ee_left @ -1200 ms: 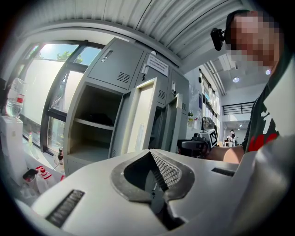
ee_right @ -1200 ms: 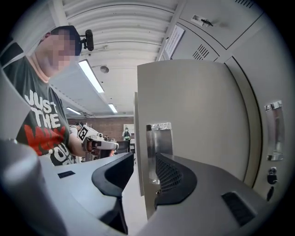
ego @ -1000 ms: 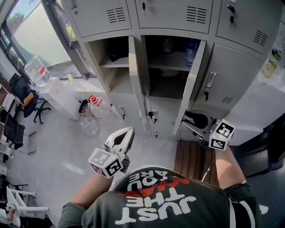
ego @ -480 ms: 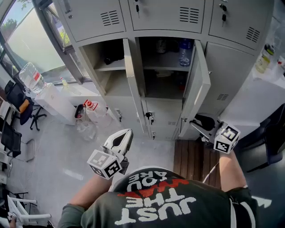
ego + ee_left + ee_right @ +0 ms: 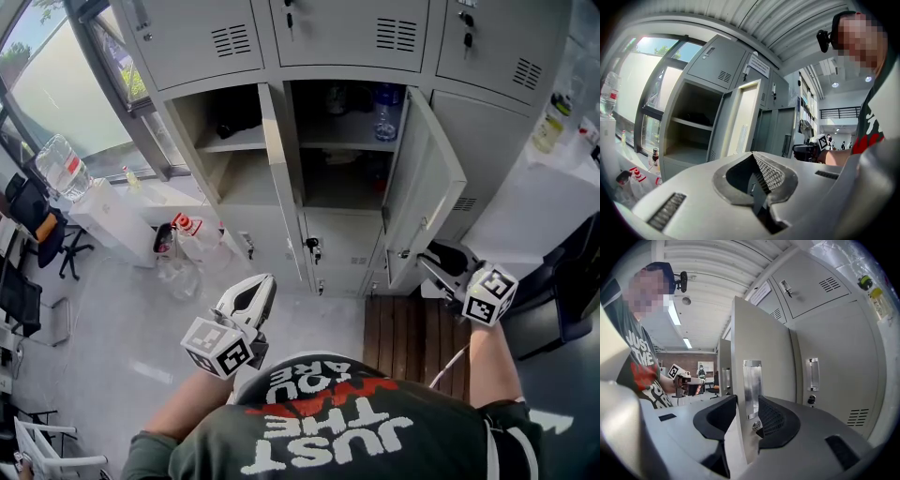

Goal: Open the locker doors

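The grey lockers (image 5: 328, 37) fill the top of the head view. The left locker's door (image 5: 272, 178) stands wide open. The middle locker's door (image 5: 427, 187) hangs swung out to the right. My right gripper (image 5: 433, 264) is at that door's lower free edge. In the right gripper view the door (image 5: 761, 348) runs between the jaws of my right gripper (image 5: 747, 416), next to the door's metal handle (image 5: 752, 387); the jaws are closing and the pads press on the panel. My left gripper (image 5: 260, 284) hovers low over the floor, away from the lockers, shut and holding nothing (image 5: 757, 176).
The locker to the right (image 5: 497, 141) is closed, as are the upper row and the lower doors with keys (image 5: 314, 246). A bottle (image 5: 386, 111) stands inside the middle locker. A water jug (image 5: 64, 164), bags (image 5: 183, 234) and office chairs (image 5: 37, 211) sit left; a wooden board (image 5: 412, 337) lies underfoot.
The middle locker's door has swung further out to the right, and my right gripper has moved right with it. My left gripper has stayed about where it was.
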Demonstrator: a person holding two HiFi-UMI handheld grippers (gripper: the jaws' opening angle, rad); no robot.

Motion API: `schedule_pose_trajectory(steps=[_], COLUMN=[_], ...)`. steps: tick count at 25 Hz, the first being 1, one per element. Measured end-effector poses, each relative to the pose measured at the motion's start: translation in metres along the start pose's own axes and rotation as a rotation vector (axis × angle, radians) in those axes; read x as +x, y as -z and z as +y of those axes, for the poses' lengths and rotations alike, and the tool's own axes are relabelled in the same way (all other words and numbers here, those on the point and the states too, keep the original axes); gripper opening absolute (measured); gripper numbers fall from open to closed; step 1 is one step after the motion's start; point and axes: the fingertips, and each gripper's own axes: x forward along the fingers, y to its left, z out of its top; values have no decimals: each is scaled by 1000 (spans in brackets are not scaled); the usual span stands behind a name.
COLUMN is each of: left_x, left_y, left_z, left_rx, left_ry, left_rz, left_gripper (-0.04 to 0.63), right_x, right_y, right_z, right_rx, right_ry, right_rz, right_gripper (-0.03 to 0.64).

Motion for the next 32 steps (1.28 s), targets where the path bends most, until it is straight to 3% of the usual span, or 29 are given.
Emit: schedule_pose_trajectory(steps=[20, 32], left_x=[2, 12], left_y=[4, 9], left_z=[-4, -15], left_rx=[-18, -40], left_ry=[-4, -25], left_rz=[-14, -32], left_gripper=[-3, -3], right_x=[-48, -55], right_y=[11, 8], right_z=[-42, -38], right_rx=[68, 72], right_ry=[132, 105], right_rz=[-23, -49], right_gripper=[173, 166])
